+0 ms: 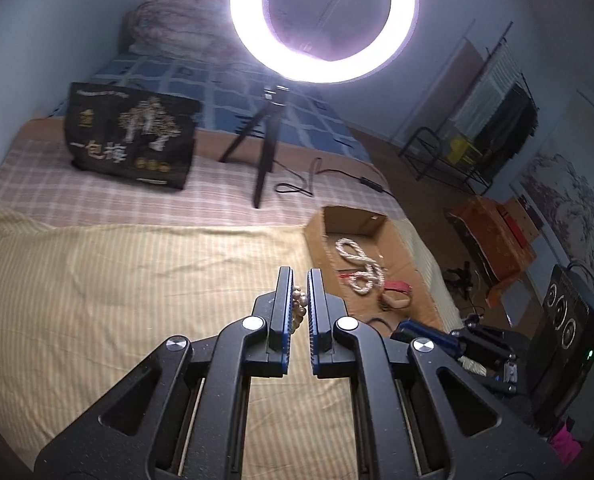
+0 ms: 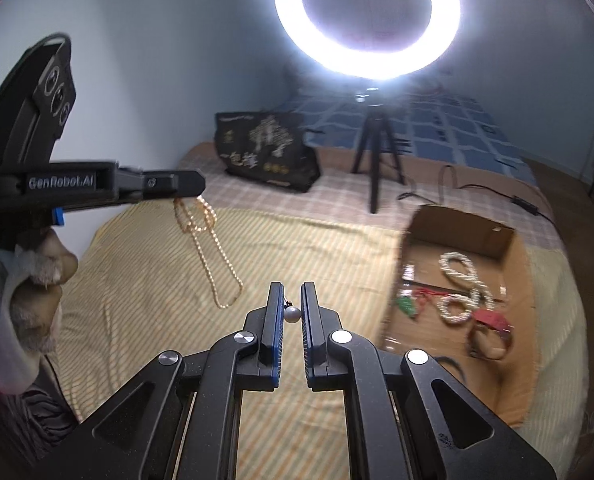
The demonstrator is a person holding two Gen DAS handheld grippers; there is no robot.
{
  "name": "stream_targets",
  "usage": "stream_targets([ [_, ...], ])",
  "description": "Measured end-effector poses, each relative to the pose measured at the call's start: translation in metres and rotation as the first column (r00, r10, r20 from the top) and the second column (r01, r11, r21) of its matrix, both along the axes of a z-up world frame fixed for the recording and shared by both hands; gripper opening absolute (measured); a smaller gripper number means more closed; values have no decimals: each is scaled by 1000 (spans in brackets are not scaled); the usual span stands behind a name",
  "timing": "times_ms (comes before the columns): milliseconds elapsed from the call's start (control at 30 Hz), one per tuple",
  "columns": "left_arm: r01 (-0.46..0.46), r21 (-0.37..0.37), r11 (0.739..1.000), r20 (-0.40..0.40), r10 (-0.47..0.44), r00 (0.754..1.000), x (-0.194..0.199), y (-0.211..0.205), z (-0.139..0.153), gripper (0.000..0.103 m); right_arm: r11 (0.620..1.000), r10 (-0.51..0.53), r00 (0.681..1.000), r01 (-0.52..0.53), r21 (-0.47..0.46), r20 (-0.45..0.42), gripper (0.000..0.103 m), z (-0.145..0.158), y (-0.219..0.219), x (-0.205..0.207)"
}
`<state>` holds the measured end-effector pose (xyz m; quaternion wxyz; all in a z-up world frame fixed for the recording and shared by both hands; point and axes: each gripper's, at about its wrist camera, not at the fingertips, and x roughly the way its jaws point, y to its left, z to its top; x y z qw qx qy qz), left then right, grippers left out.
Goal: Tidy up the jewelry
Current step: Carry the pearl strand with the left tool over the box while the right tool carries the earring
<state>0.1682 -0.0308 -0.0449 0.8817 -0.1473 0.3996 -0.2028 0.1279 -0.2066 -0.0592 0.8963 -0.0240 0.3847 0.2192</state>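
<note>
My left gripper [image 1: 300, 280] is shut on a golden bead necklace [image 1: 299, 310]. In the right wrist view that gripper [image 2: 185, 190] is at the left, raised above the bed, and the necklace [image 2: 213, 252] hangs from it in long loops. My right gripper [image 2: 292, 294] is shut on a small pearl pendant [image 2: 292, 314]. A cardboard box [image 2: 513, 280] lies on the bed to the right and holds a white pearl rope [image 2: 463, 288], red pieces and other jewelry. The box also shows in the left wrist view [image 1: 325, 232].
A yellow striped cloth [image 1: 117, 280] covers the bed. A black printed bag [image 1: 131, 136] and a ring light on a black tripod [image 1: 265, 148] stand behind, with a cable [image 1: 337, 178] trailing right. The bed's right edge drops to a cluttered floor.
</note>
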Motion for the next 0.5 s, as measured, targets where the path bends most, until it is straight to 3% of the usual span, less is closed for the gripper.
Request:
stream_targets([
  [500, 109, -15, 994, 10, -109, 994, 7, -80, 0, 5, 987, -161, 987, 160, -7, -31, 7, -8, -90, -8],
])
